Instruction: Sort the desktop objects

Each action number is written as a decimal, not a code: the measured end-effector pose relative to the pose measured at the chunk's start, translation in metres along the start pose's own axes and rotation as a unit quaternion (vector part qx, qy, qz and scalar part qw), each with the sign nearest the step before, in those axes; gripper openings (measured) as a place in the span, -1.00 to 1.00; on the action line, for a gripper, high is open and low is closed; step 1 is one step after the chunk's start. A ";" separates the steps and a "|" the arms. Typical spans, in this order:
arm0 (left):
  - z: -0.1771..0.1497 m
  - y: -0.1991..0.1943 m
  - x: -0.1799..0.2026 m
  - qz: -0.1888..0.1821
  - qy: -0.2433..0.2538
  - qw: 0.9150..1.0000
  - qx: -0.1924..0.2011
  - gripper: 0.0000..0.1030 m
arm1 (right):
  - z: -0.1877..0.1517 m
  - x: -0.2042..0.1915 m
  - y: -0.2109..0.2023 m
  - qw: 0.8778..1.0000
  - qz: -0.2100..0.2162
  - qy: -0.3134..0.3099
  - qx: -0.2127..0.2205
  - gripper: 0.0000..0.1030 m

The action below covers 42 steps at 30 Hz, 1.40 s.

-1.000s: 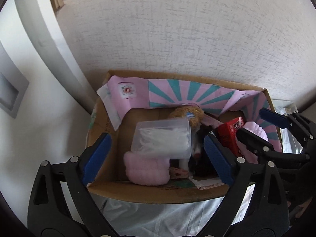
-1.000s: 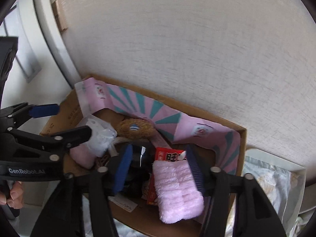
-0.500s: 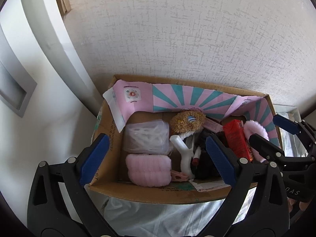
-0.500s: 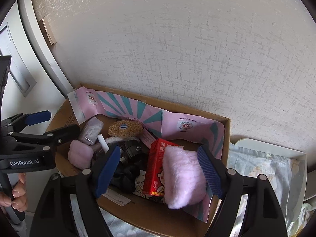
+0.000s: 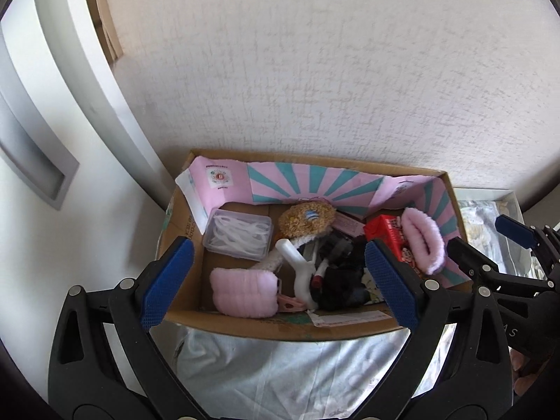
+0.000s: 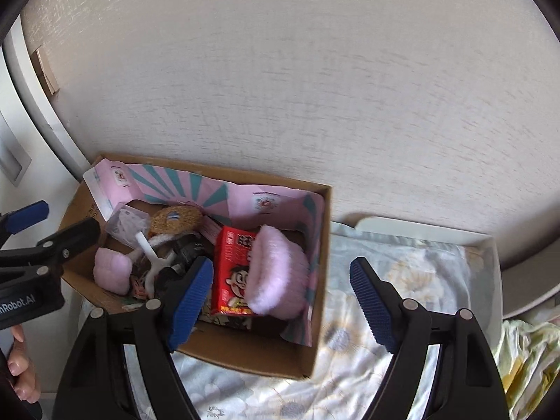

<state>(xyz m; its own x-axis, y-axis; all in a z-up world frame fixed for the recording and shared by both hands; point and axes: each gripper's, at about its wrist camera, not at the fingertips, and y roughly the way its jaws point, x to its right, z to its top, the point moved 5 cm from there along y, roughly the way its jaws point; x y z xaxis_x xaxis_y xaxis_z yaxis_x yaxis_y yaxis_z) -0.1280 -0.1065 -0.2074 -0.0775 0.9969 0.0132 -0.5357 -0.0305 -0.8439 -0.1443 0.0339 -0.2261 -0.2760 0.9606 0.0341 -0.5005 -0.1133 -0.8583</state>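
Note:
An open cardboard box [image 5: 280, 329] [image 6: 245, 353] with a pink-and-teal liner stands against the wall. Inside lie a clear case of white picks [image 5: 238, 234], a brown plush [image 5: 308, 218], a pink fluffy pad [image 5: 243, 292], a white plastic piece [image 5: 297, 273], black items [image 5: 341, 280], a red carton [image 6: 232, 269] and a second pink fluffy pad [image 6: 276, 273] leaning on it. My left gripper [image 5: 280, 280] hovers open above the box's near side, empty. My right gripper [image 6: 281, 297] is open over the box's right corner, holding nothing, the pad lying below it.
A textured wall rises right behind the box, with a white door frame [image 5: 70, 70] to its left. Flowered bedding [image 6: 385, 315] and a white tray [image 6: 437, 234] lie to the right. A hand [image 6: 21, 378] holds the left gripper's handle.
The left gripper let go of the clear case, which now lies in the box. The right gripper released the pink pad onto the red carton. Both grippers drew up and back.

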 end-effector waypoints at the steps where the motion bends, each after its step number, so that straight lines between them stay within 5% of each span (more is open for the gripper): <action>1: 0.000 -0.005 0.002 0.003 0.001 1.000 0.001 0.91 | -0.001 0.003 -0.003 1.000 -0.005 0.004 -0.004 0.50; 8: 0.000 -0.043 0.019 -0.017 0.000 1.000 0.007 0.91 | -0.011 0.027 -0.048 0.997 -0.057 0.045 -0.009 0.50; 17: 0.003 -0.105 0.048 -0.002 0.033 0.999 0.030 0.92 | -0.018 0.062 -0.120 0.992 -0.081 0.100 0.007 0.56; 27: -0.002 -0.165 0.076 -0.028 0.043 0.997 0.055 0.99 | -0.034 0.088 -0.181 0.987 -0.104 0.118 0.040 0.57; 42: -0.029 -0.193 0.083 -0.016 0.036 0.997 0.064 0.99 | -0.053 0.093 -0.207 0.987 -0.103 0.110 0.061 0.58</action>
<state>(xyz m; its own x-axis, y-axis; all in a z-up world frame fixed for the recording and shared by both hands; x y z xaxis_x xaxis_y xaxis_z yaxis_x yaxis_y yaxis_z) -0.0067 -0.0163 -0.0586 0.0002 1.0000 -0.0037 -0.6400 -0.0028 -0.7684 -0.0232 0.1599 -0.0723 0.0192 0.9968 0.0781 -0.6262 0.0729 -0.7763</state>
